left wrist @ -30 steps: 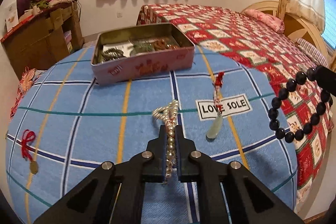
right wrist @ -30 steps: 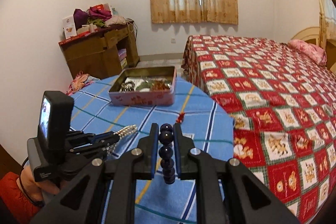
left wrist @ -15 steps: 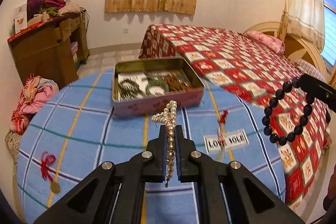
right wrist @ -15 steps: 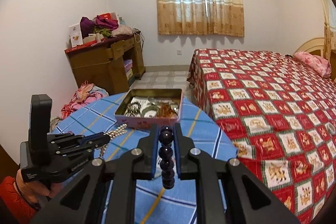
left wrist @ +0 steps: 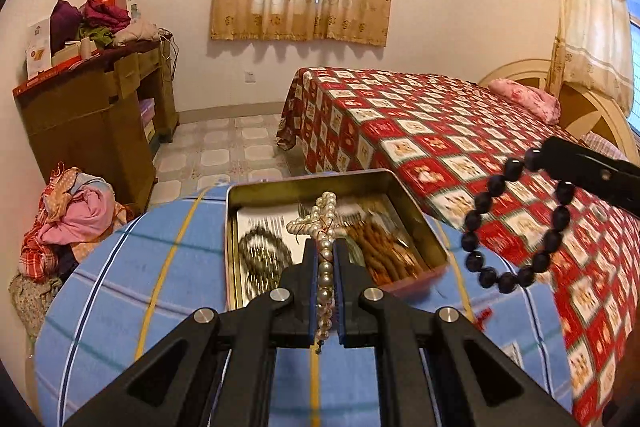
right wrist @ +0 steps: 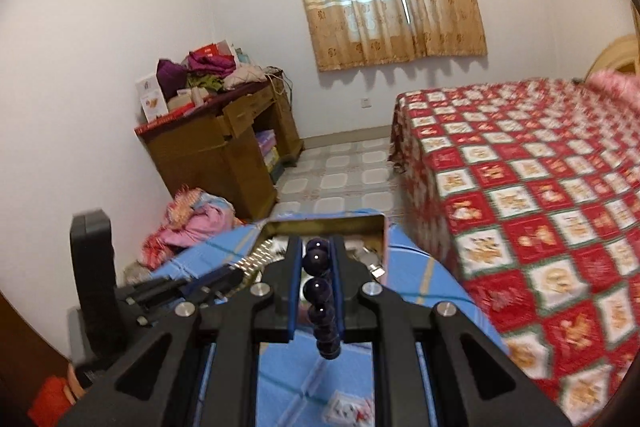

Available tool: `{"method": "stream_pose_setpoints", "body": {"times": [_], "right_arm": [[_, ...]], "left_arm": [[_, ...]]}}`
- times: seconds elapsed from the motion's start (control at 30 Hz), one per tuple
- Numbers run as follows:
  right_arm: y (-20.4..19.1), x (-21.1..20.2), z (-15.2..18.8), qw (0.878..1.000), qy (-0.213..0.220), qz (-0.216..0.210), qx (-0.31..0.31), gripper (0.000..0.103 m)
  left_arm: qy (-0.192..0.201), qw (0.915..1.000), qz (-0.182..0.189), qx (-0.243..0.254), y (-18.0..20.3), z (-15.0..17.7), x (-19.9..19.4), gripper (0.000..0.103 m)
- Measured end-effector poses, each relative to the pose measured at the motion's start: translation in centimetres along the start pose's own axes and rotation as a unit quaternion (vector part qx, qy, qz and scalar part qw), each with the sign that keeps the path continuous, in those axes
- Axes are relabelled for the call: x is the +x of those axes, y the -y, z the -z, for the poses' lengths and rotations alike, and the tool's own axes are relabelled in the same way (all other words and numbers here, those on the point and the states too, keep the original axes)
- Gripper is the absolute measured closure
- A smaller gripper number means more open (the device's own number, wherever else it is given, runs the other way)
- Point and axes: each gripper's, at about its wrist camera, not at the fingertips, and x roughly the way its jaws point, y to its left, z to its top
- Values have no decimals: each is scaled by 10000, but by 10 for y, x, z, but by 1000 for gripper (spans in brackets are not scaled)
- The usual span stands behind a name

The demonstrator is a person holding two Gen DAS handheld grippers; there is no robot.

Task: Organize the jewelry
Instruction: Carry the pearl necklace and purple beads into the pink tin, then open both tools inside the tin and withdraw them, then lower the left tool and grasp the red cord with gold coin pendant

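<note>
My left gripper (left wrist: 324, 247) is shut on a white pearl bracelet (left wrist: 322, 223) and holds it over the near part of an open metal tin (left wrist: 424, 223). The tin holds dark bead bracelets (left wrist: 260, 251) and brown ones (left wrist: 384, 251). My right gripper (right wrist: 316, 245) is shut on a dark bead bracelet (right wrist: 318, 291), lifted near the tin (right wrist: 380, 223). In the left wrist view that bracelet (left wrist: 516, 223) hangs as a loop to the right of the tin. The left gripper (right wrist: 224, 279) shows at lower left in the right wrist view.
The tin stands on a round table with a blue checked cloth (left wrist: 160, 267). A red trinket (left wrist: 482, 317) lies on the cloth right of the tin. A bed with a red quilt (left wrist: 440, 131) is to the right, a wooden desk (left wrist: 92, 119) and a clothes pile (left wrist: 68, 219) to the left.
Both grippers rose and moved forward toward the tin with their bracelets. The pearl bracelet is now over the tin; the dark bracelet is close beside it.
</note>
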Motion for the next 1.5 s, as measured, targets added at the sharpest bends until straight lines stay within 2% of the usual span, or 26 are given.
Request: {"method": "stream_pose_setpoints", "body": {"times": [0.1, 0.27, 0.6, 0.7, 0.73, 0.77, 0.8, 0.83, 0.87, 0.9, 1.0, 1.17, 1.33, 1.5], "right_arm": [[9, 39, -1, 9998, -120, -82, 141, 87], [35, 90, 19, 9965, -625, -29, 554, 87], [46, 86, 34, 9957, -739, 280, 491, 86], [45, 84, 33, 9955, -742, 266, 524, 78], [43, 80, 32, 9955, -740, 270, 519, 71], [41, 78, 30, 9958, -711, 282, 500, 67], [38, 74, 27, 9964, -662, 284, 447, 64], [34, 67, 25, 9969, -614, 292, 389, 64], [31, 62, 23, 9973, -580, 307, 341, 64], [27, 54, 23, 9976, -533, 345, 285, 64], [18, 28, 28, 9979, -409, 443, 245, 64], [3, -17, 54, 9979, -370, 366, 375, 64], [-19, -41, 90, 9974, -591, 235, 334, 64], [-38, -53, 118, 9960, -848, 103, 275, 64]], "left_arm": [[-33, 9999, -97, -6, -7, -4, 24, 97], [-216, 9996, -172, -37, -15, 3, 60, 97], [-631, 9973, -373, -103, -21, 19, 91, 97], [-707, 9963, -495, 10, -15, 19, 88, 94], [-714, 9961, -516, 26, -14, 17, 86, 85], [-699, 9961, -534, 23, -14, 16, 83, 65], [-634, 9964, -564, -31, -14, 15, 74, 52], [-571, 9966, -586, -90, -15, 14, 69, 29], [-443, 9971, -589, -182, -16, 13, 60, 23], [-327, 9977, -535, -269, -17, 13, 47, 23], [-359, 9972, -535, -375, -17, 17, 27, 23], [-342, 9963, -681, -403, -17, 48, -26, 23], [-485, 9941, -885, -394, -13, 85, -64, 23], [-705, 9910, -1074, -385, -5, 113, -85, 23]]}}
